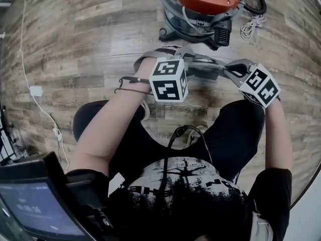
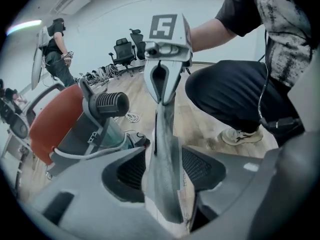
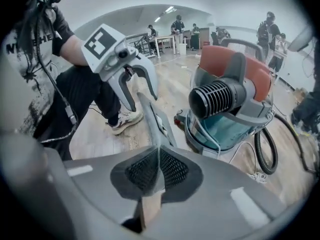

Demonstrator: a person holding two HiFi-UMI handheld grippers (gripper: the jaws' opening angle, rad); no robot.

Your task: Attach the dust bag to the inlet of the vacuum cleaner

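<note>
A flat grey dust bag (image 1: 200,67) hangs stretched between my two grippers, over the wooden floor in front of the vacuum cleaner (image 1: 200,4) with its orange top. My right gripper (image 3: 157,156) is shut on one end of the dust bag (image 3: 155,119), and a brown card edge shows under its jaws. My left gripper (image 2: 165,156) stands open, with the other end of the dust bag (image 2: 165,184) lying loose in the gap. In the head view the left gripper (image 1: 165,51) is to the left of the right gripper (image 1: 226,69). The vacuum cleaner (image 3: 230,104) lies tipped, its ribbed black outlet facing me.
A black hose and a white cord (image 1: 253,24) lie right of the vacuum. A white cable with an adapter (image 1: 36,91) runs along the floor at the left. My knees and a shoe (image 3: 127,118) sit just behind the grippers. People and office chairs (image 2: 122,51) stand far off.
</note>
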